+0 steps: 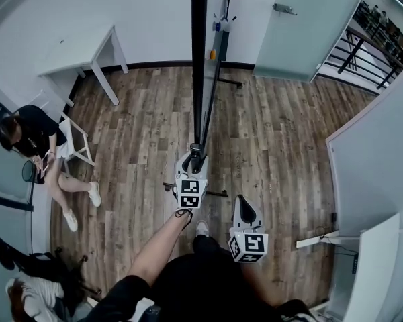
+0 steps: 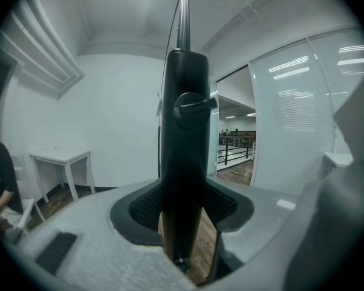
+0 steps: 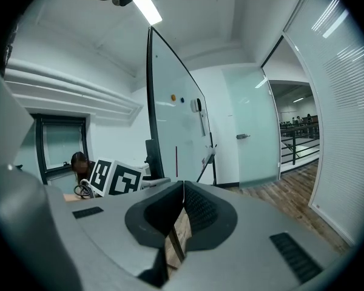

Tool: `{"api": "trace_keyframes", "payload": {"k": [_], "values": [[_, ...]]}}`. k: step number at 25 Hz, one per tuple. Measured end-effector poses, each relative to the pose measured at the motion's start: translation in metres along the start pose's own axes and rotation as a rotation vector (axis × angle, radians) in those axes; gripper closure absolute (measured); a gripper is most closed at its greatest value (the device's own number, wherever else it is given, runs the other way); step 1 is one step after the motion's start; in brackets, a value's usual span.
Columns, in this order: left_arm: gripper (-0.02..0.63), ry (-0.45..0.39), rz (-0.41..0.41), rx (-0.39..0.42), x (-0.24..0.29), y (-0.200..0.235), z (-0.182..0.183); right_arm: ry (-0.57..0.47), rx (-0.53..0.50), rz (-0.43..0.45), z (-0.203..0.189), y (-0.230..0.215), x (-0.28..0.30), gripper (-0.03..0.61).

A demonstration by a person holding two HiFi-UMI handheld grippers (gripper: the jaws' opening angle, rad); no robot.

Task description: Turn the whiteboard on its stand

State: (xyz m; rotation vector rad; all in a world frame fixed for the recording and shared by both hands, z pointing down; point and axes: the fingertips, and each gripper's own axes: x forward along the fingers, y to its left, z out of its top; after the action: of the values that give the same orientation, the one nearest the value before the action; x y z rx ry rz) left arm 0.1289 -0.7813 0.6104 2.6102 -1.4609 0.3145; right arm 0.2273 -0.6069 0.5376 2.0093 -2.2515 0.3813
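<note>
The whiteboard [image 3: 176, 120] is being shown as pale white inside a black frame. Black-and-white square patterns are being displayed on the grey left gripper [image 1: 196, 149] and the grey right gripper [image 1: 242, 200]. The floor [image 1: 275, 133] is being seen as streaked brown and grey planks. A table [image 1: 80, 52] is being shown in white, a railing [image 1: 349, 54] in black.

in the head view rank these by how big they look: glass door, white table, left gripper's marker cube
1. glass door
2. white table
3. left gripper's marker cube, smallest though nearest the camera
</note>
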Motion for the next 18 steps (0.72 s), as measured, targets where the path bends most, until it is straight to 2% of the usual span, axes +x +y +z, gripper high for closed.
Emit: {"api": "trace_keyframes", "payload": {"k": [18], "values": [[0.416,-0.025,-0.024,0.01,-0.102,-0.043,-0.025,-0.018,0.011,-0.061,-0.034,0.042,-0.116,0.565]]}}
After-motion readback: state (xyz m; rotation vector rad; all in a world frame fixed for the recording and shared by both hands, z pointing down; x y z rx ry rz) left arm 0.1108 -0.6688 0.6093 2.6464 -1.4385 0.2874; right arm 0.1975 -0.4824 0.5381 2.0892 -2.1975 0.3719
